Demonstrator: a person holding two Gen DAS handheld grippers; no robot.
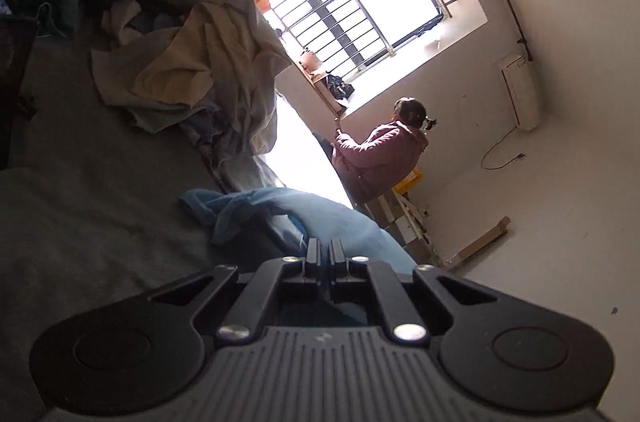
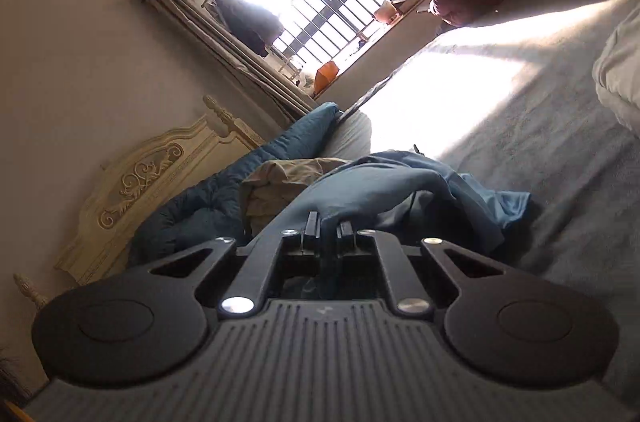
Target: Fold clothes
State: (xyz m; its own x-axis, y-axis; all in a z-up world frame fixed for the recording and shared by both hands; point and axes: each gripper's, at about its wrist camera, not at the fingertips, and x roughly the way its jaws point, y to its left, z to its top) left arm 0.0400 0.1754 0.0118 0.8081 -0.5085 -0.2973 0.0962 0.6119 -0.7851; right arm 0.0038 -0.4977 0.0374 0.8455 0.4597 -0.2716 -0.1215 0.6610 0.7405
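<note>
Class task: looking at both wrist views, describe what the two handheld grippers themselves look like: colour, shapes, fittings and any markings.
The left gripper and right gripper look identical: matte black, with two narrow, straight fingers on angled linkage arms joined by shiny silver rivets. Behind sits a grey ribbed plate carrying a tiny pale mark, flanked by two round black discs. No cables, hands or sleeves show.

grey bed [image 2: 540, 150] with blue garment [image 2: 400, 182], beige clothes heap [image 1: 192, 62], teal quilt [image 2: 224, 182]

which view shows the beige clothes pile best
The left wrist view: the beige clothes pile lies open on the grey bed, folds and edges clear. In the right wrist view only a strip of it shows, hidden behind the blue garment held in the right gripper.
</note>
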